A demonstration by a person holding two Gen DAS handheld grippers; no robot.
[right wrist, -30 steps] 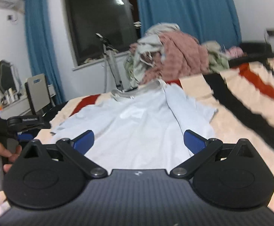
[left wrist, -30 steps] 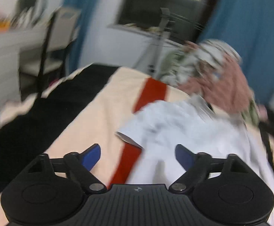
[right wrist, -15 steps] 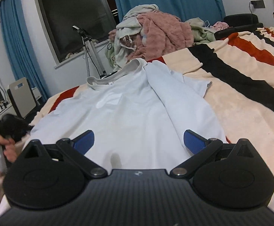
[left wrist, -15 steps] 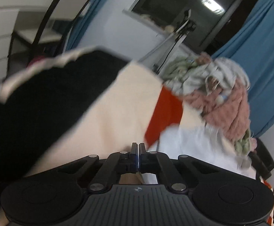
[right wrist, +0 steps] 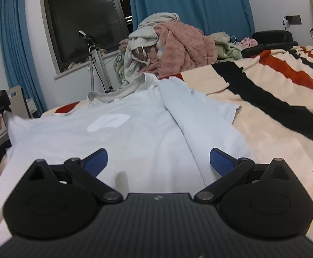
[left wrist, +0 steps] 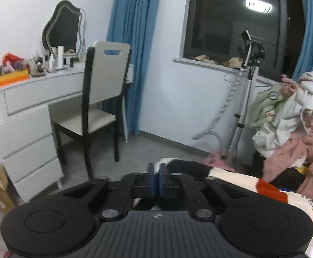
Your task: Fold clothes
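Observation:
A white T-shirt (right wrist: 139, 133) lies spread on the striped blanket (right wrist: 274, 111), collar away from me, right sleeve folded inward. My right gripper (right wrist: 158, 161) is open just above the shirt's lower part. My left gripper (left wrist: 156, 177) is shut on the shirt's left sleeve; a bit of white cloth (left wrist: 164, 162) shows between the blue pads. In the right wrist view the left gripper (right wrist: 2, 102) holds that sleeve lifted at the far left.
A pile of unfolded clothes (right wrist: 173, 45) sits at the bed's far end. A chair (left wrist: 100, 107), white dresser (left wrist: 27, 118) and garment steamer stand (left wrist: 246, 99) stand beside the bed on the left.
My left gripper closed on the sleeve edge and lifted it, tilting up toward the room. My right gripper stayed open and sank slightly over the shirt.

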